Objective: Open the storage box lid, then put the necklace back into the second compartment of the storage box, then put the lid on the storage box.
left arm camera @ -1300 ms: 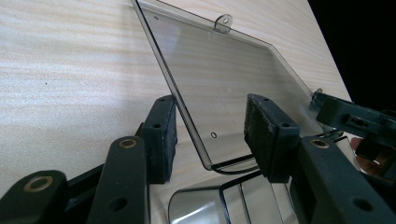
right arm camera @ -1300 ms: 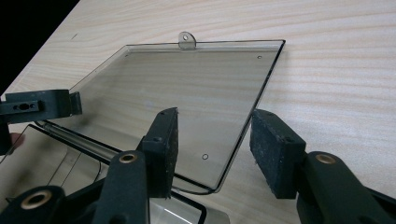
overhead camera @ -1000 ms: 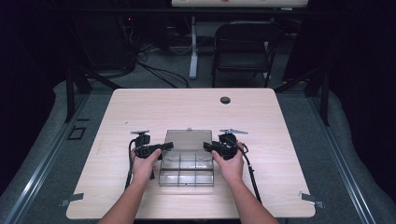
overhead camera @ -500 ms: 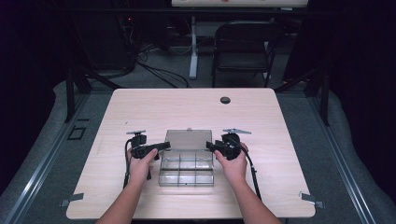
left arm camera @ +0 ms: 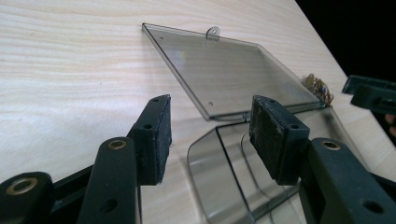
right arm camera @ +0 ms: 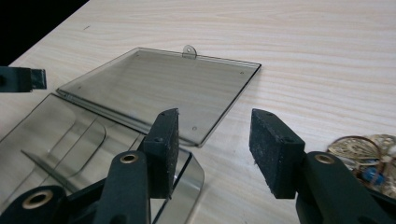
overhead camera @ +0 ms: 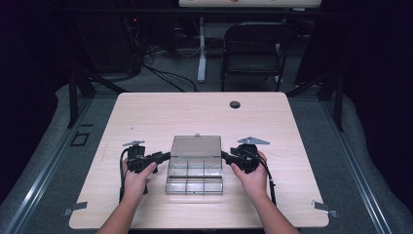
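Pale wood-grain worktop (overhead camera: 146, 117) under dim studio surroundings, a folding chair (overhead camera: 253, 48) standing beyond its far edge: a clear plastic compartment box (overhead camera: 195, 171) lies open near the person's side, its lid (overhead camera: 196, 145) folded back flat toward the far edge, with the left claw (overhead camera: 165, 156) at its left rim and the right claw (overhead camera: 225, 156) at its right rim. Both claws stand parted and grip nothing; in the left gripper view the pads (left arm camera: 275, 135) bracket the box's rounded corner and hinge end, while in the right gripper view the near pad (right arm camera: 164, 144) hangs over the opposite corner. A small gold-coloured trinket (right arm camera: 369, 151) rests on the wood just beside the right claw. The risk looks plain: the box appears light and slick, so a squeeze from one side only could skate it across the wood or twist it. A pinch landing on the thin lid edge or the hinge could flex or crack the plastic, and a careless sweep of the right claw could knock the trinket away.
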`<state>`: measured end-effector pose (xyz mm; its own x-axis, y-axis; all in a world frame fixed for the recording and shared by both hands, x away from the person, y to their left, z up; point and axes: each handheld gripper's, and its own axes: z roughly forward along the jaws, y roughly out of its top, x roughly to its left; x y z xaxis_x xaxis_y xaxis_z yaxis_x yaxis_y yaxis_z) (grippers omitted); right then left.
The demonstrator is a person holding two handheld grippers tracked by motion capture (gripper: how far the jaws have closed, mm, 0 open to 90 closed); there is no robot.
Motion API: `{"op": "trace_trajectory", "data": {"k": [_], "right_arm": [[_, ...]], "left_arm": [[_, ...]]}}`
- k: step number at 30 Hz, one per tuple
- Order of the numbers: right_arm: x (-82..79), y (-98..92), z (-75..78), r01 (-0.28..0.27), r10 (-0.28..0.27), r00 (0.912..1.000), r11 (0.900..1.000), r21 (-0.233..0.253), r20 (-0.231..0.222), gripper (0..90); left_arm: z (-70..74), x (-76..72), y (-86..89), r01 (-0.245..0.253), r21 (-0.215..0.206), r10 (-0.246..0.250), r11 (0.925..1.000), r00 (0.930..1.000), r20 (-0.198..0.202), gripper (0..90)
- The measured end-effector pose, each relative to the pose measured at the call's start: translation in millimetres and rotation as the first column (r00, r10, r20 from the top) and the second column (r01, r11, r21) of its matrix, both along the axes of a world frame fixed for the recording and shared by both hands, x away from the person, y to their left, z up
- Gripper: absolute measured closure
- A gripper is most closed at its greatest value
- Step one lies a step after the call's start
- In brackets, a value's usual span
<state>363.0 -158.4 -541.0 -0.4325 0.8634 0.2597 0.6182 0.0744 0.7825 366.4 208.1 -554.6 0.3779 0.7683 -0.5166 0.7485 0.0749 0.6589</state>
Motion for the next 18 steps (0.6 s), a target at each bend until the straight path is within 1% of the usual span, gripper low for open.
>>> {"op": "trace_trajectory", "data": {"k": [2,3,4,5,6,7,9,10,11,12,14,15,17,18], "right_arm": [[-5.2,-1.7,1.8,-0.011,0.011,0.9998,1.000,-0.020,0.017,52.8],[-7.4,-2.8,2.3,-0.017,0.018,0.9995,0.999,-0.032,0.025,52.8],[-9.8,-3.9,3.0,-0.021,0.022,0.9995,0.999,-0.043,0.024,52.8],[-11.9,-4.8,3.0,-0.020,0.022,0.9993,0.999,-0.049,0.031,52.8],[-16.5,-6.9,3.7,-0.029,0.031,0.9989,0.997,-0.070,0.036,52.8],[-16.5,-6.9,3.7,-0.029,0.031,0.9989,0.997,-0.070,0.036,52.8],[-21.3,-9.2,4.4,-0.034,0.038,0.9981,0.996,-0.084,0.048,52.8],[-23.4,-10.7,4.8,-0.034,0.040,0.9976,0.995,-0.092,0.057,52.7],[-25.4,-12.9,5.2,-0.037,0.043,0.9971,0.995,-0.091,0.064,52.8],[-27.1,-14.9,5.5,-0.038,0.043,0.9967,0.996,-0.084,0.068,52.8],[-29.1,-19.2,6.7,-0.041,0.046,0.9966,0.996,-0.074,0.069,52.7],[-30.0,-21.7,8.2,-0.043,0.049,0.9962,0.996,-0.072,0.072,52.7],[-31.1,-27.1,11.4,-0.043,0.048,0.9955,0.997,-0.063,0.082,52.3],[-31.8,-30.4,13.2,-0.041,0.047,0.9952,0.997,-0.069,0.086,51.9]], "left_arm": [[0.3,-3.6,2.5,0.006,0.019,-0.007,0.9998,0.9999,0.010,49.0],[0.1,-5.0,3.4,0.009,0.019,-0.009,0.9998,0.9999,0.012,49.0],[0.2,-6.3,4.7,0.013,0.021,-0.013,0.9997,0.9998,0.011,48.9],[0.4,-7.9,5.5,0.009,0.022,-0.009,0.9997,0.9999,0.014,48.9],[0.6,-9.3,7.0,0.010,0.030,-0.011,0.9995,0.9997,0.020,48.9],[1.0,-10.9,8.4,0.010,0.034,-0.011,0.9994,0.9996,0.024,48.9],[1.9,-14.1,11.7,0.007,0.044,-0.009,0.9990,0.9990,0.044,48.9],[2.3,-15.7,13.7,0.006,0.058,-0.009,0.9983,0.9984,0.056,48.9],[2.7,-17.5,15.7,0.006,0.073,-0.010,0.9973,0.9976,0.068,48.9],[3.5,-19.6,17.2,-0.001,0.082,-0.005,0.9967,0.9974,0.072,48.9],[4.7,-23.1,20.1,-0.012,0.103,0.002,0.9946,0.9953,0.097,48.7],[5.0,-24.4,21.7,-0.011,0.112,0.000,0.9936,0.9947,0.103,48.6],[4.8,-25.1,25.2,-0.010,0.105,-0.001,0.9944,0.9949,0.101,48.7],[4.4,-24.8,26.7,-0.012,0.099,0.002,0.9950,0.9948,0.101,48.7]]}}
